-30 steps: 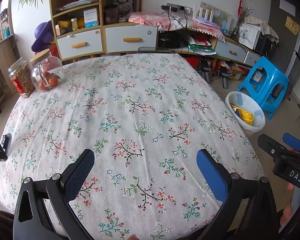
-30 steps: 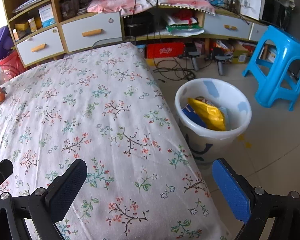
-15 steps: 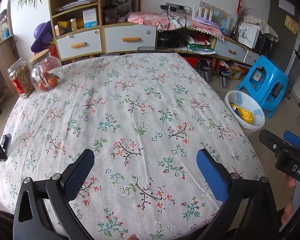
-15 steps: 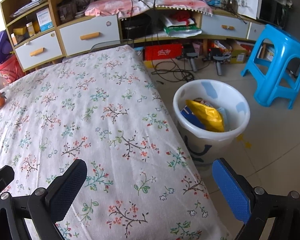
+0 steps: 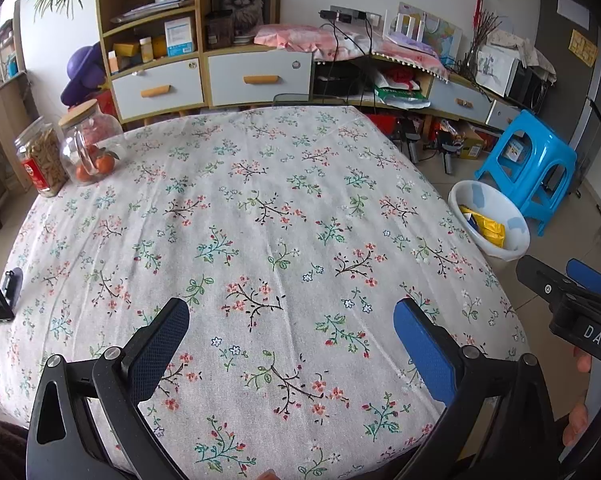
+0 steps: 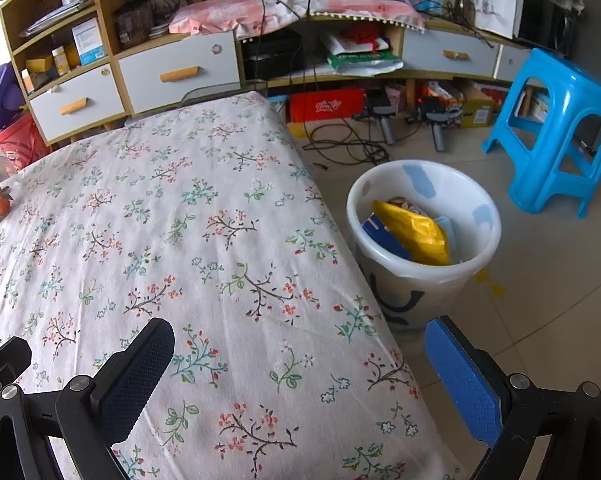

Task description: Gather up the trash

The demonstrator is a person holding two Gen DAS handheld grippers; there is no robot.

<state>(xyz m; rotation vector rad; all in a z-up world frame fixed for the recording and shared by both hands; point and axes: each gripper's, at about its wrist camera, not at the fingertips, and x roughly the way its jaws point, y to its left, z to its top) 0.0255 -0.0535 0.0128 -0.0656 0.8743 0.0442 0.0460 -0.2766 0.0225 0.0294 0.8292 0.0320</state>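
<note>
Plainly, the left gripper [image 5: 290, 334] is held with its fingers spread wide above the near part of the table [image 5: 260, 208], and nothing is pinched or touched between the padded tips; one pad is dark mesh-textured, the other bright blue. The right gripper [image 6: 296, 354] is likewise spread wide and empty, hovering over the table's near right corner, with its blue pad hanging past the edge toward the floor. The table is covered by a pale woven tablecloth [image 6: 204, 240] printed with small sprigs of red and teal flowers. Collected trash [image 6: 414, 234], a crinkled yellow wrapper over a blue packet, is seen inside the round white plastic bin [image 6: 424, 276], which stands on the tiled floor just beside the table's right edge. A moulded blue plastic stool [image 6: 556, 132] stands beyond the bin. At the table's far left corner, two clear jars [image 5: 66, 146] are set close together.
</note>
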